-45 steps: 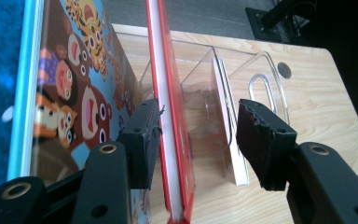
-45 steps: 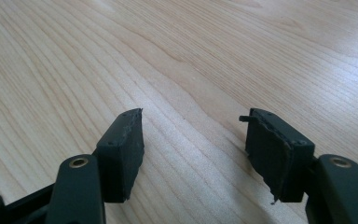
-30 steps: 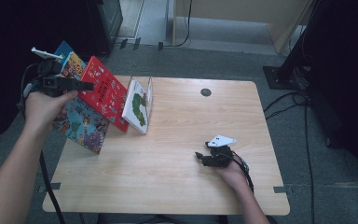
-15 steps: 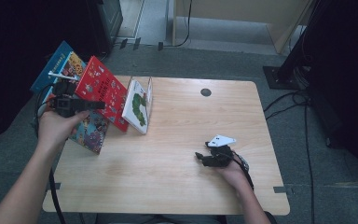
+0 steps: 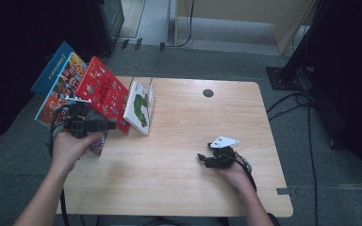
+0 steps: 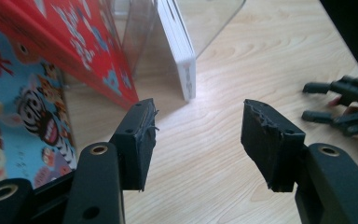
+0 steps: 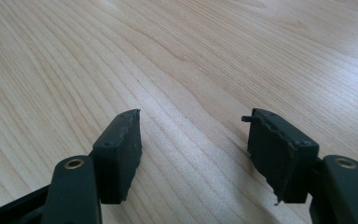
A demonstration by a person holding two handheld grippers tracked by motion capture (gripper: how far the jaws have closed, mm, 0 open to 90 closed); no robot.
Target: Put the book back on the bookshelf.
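At the table's left edge several picture books lean together: a blue one [image 5: 56, 77], a red one [image 5: 101, 89] and a white one with a green caterpillar [image 5: 139, 109] in a clear stand [image 5: 151, 89]. My left gripper [image 5: 111, 125] hovers low just in front of them, open, with nothing between its jaws. In the left gripper view [image 6: 196, 135] the red book [image 6: 74, 46], an animal-print book [image 6: 18, 116] and the white book [image 6: 179, 51] stand just ahead. My right gripper [image 5: 201, 160] rests open on the wood at the front right, jaws [image 7: 193, 140] empty.
The wooden table [image 5: 193, 122] has a small black round cap [image 5: 208, 92] near its far edge. Cables [image 5: 306, 101] and a dark stand base [image 5: 283, 75] lie on the floor to the right. The right gripper [image 6: 340, 105] is seen far off in the left gripper view.
My left hand has come down and nearer with its gripper, from up over the books to low beside them. The right hand has kept still.
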